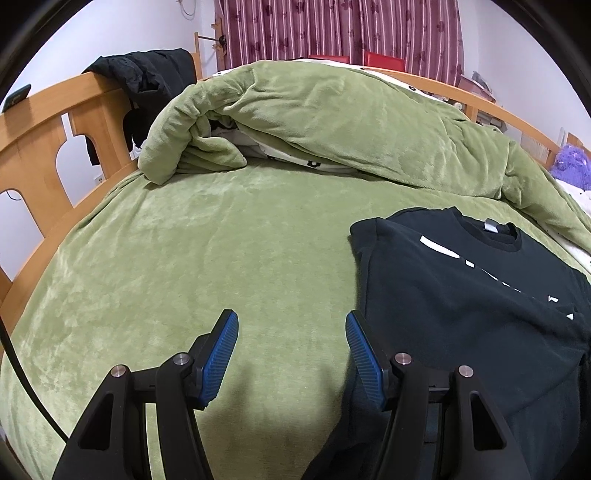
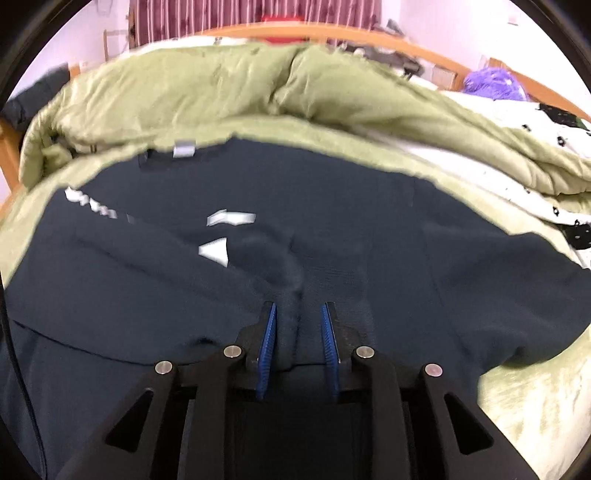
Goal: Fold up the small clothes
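Observation:
A black T-shirt (image 1: 461,295) with white print lies spread on the green bed cover (image 1: 221,240), collar toward the far side. My left gripper (image 1: 291,316) stands open over bare cover, nothing between its blue pads (image 1: 218,362); the shirt's left edge lies just beside its right finger. In the right wrist view, which is blurred, the T-shirt (image 2: 369,229) fills the middle. My right gripper (image 2: 299,307) sits low on it with its jaws a little apart. A raised fold of the dark cloth (image 2: 290,291) runs between the pads, close to the left one, and they do not clamp it.
A heaped green duvet (image 1: 332,122) lies across the far side of the bed. The wooden bed frame (image 1: 48,122) curves along the left, with a black garment (image 1: 144,77) hung over it. A striped curtain (image 1: 332,29) hangs behind. A purple object (image 1: 572,162) lies far right.

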`<state>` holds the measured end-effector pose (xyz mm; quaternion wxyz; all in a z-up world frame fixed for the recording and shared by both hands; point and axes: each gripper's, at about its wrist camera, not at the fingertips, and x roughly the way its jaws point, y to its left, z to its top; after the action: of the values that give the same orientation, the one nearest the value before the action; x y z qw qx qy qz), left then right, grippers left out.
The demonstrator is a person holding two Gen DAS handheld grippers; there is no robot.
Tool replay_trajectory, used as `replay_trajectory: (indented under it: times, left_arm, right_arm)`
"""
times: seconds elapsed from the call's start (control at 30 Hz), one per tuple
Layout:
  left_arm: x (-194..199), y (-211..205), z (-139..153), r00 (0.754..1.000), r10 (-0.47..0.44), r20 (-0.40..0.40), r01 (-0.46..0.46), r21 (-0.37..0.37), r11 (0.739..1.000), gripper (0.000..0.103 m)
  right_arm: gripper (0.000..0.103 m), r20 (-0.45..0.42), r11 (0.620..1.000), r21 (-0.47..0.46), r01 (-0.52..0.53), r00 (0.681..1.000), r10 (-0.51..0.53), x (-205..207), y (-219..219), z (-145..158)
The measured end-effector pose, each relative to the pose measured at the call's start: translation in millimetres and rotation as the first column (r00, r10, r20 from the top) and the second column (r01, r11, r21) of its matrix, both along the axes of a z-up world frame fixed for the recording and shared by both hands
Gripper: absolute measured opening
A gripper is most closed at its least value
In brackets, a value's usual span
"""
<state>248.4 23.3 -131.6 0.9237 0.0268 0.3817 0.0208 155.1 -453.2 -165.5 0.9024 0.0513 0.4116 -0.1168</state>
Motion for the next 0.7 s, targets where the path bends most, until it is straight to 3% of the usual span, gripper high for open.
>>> replay_trajectory:
  times: [0.07, 0.3, 0.5, 0.7]
  left_arm:
    - [1.2, -4.5, 3.4, 1.0, -0.002, -0.004, 0.002, -0.011, 1.0, 0.059]
    - [-0.9, -31.7, 20.5, 1.0, -0.02, 0.022, 0.02, -0.005, 1.0, 0.059]
    - [-0.3, -53.0, 24.3, 0.999, -0.01, 0.052, 0.008, 0.038, 0.999, 0.059]
    - [5.6, -67.2, 9.4, 1.0, 0.005, 0.03, -0.008, 0.084, 0.996, 0.059]
  right_arm:
    - [0.045, 0.025, 0.999, -0.006, 0.046, 0.999, -0.046, -8.1, -17.1, 14.8]
    - [0.062, 0.059, 0.968, -0.069, 0.24, 0.97, -0.236, -61.0, -123.5, 50.2]
    - [0.066, 0.01, 0.916, -0.102, 0.388, 0.921, -0.39, -115.6, -227.5, 23.2]
    - [0.066, -0.02, 0.874, -0.028, 0.486, 0.874, -0.486, -138.5, -301.6, -15.9]
